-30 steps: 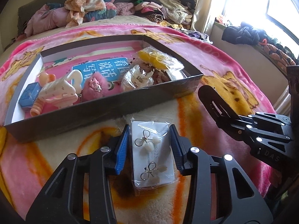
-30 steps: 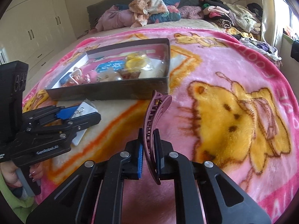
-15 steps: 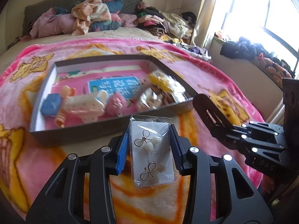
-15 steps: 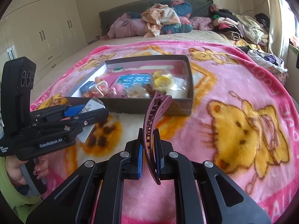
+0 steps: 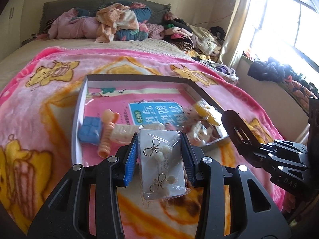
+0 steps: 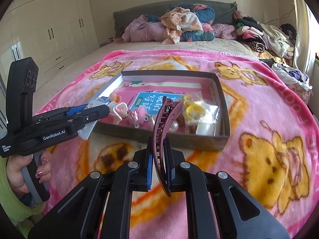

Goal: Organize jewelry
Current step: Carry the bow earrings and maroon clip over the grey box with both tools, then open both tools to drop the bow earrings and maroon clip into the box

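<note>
Earring packet (image 5: 162, 164), centre-low in left view: light, crinkly, slippery film over stiff card; gripped by side edges in left gripper (image 5: 161, 160). Hair clip (image 6: 162, 137), centre of right view: rigid, thin plastic; clamped mid-body in right gripper (image 6: 159, 165). Tray (image 6: 223, 107) lies beyond, mid-frame.

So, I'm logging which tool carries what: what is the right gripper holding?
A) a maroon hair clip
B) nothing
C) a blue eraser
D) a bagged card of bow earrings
A: the right gripper is shut on the maroon hair clip, clamped between its pads.
</note>
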